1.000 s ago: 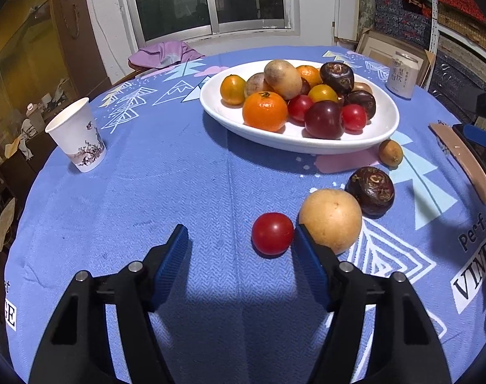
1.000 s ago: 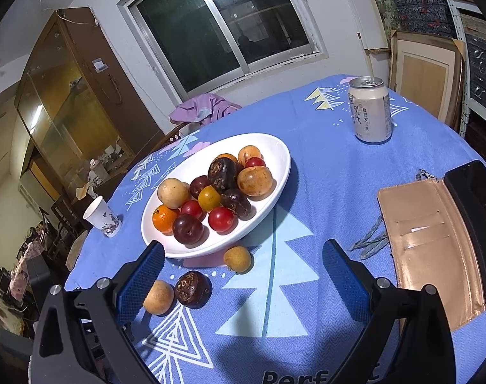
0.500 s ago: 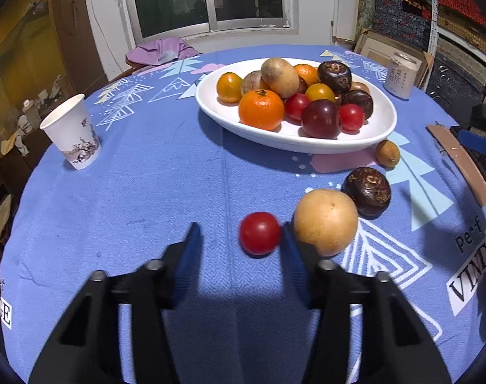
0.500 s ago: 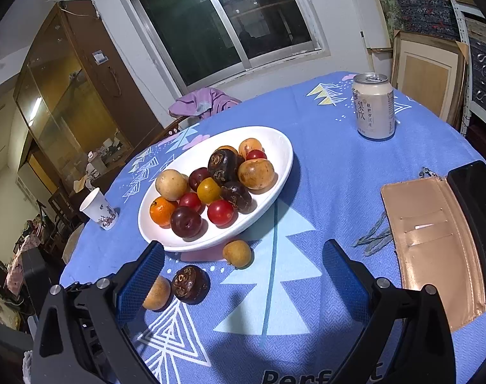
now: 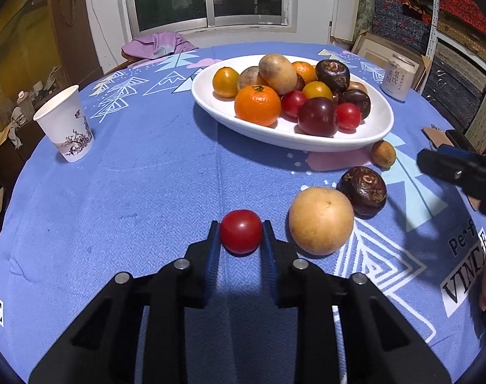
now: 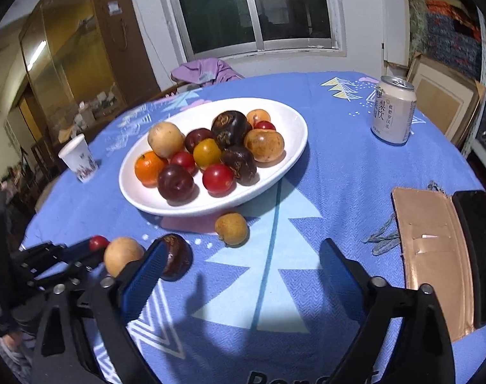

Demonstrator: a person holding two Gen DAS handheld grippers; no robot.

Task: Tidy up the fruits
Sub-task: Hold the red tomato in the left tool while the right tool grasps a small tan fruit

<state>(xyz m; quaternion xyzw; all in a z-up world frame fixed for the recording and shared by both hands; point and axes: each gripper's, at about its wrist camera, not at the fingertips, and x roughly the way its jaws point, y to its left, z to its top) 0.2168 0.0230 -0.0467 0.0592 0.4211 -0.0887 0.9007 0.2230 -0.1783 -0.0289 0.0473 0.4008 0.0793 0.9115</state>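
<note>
- Blue tablecloth (image 5: 147,176) w/ tree print, "VINT" lettering; window (image 6: 259,6) behind.
- Can (image 6: 392,110): Chinese label.
- Left gripper (image 5: 241,240) clamped on tomato (image 5: 240,231).
- Right gripper (image 6: 243,262) spread wide.

Glossy smooth red tomato (image 5: 241,231); matt woven tablecloth (image 5: 140,192); glazed white plate (image 5: 375,129); paper cup (image 5: 65,124), ten o'clock.

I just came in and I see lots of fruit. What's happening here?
Someone is tidying fruit with two handheld grippers. The left gripper has its fingers closed on a small red tomato on the blue tablecloth. The right gripper is open and holds nothing. Most fruit already sits in the white bowl.
</note>
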